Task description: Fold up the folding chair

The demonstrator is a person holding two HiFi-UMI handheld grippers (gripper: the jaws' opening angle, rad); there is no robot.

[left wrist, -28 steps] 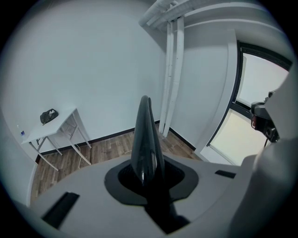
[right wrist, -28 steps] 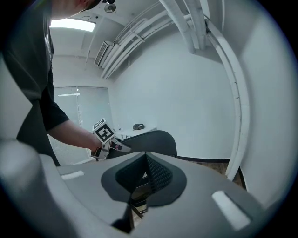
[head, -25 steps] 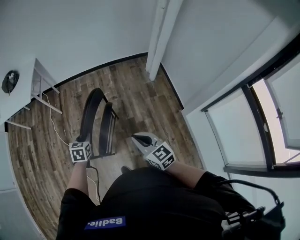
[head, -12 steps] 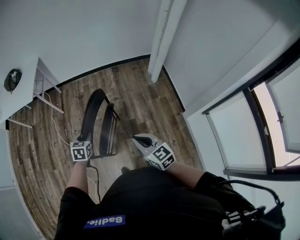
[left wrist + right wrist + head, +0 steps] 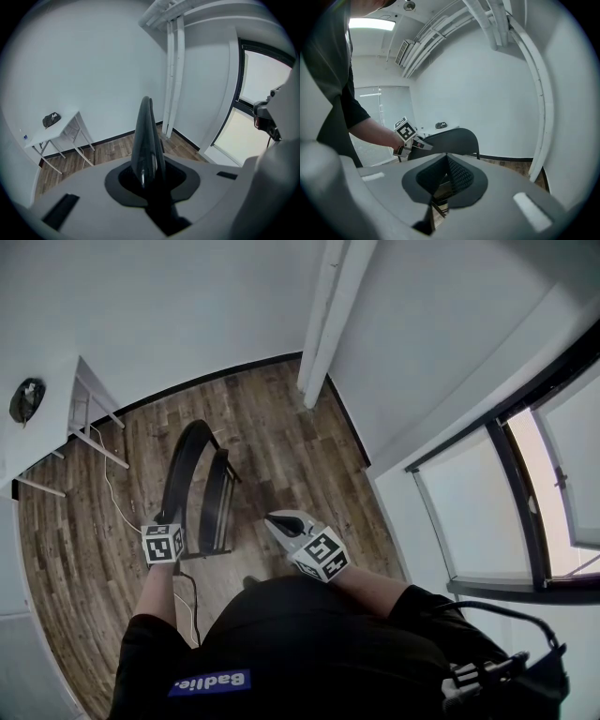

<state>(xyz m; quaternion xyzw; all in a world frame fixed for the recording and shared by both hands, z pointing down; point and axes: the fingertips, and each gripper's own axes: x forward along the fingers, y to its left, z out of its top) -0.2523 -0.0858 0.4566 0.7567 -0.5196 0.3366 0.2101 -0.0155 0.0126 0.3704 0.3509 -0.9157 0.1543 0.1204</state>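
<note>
The black folding chair (image 5: 199, 486) stands on the wood floor, its seat and back nearly flat together. My left gripper (image 5: 167, 523) is at the top edge of the backrest. In the left gripper view the backrest's thin edge (image 5: 146, 140) stands between the jaws; the jaws are opening slightly, with the edge still gripped between them. My right gripper (image 5: 275, 519) hangs shut and empty to the right of the chair, apart from it. The right gripper view looks past its shut jaws at the curved backrest (image 5: 454, 139) and the left gripper (image 5: 423, 144) on it.
A white table (image 5: 58, 390) with a dark object (image 5: 23, 399) stands at the far left wall, and a thin cable (image 5: 109, 495) trails across the floor. A white pipe (image 5: 330, 315) runs down the back wall. Windows (image 5: 525, 474) line the right side.
</note>
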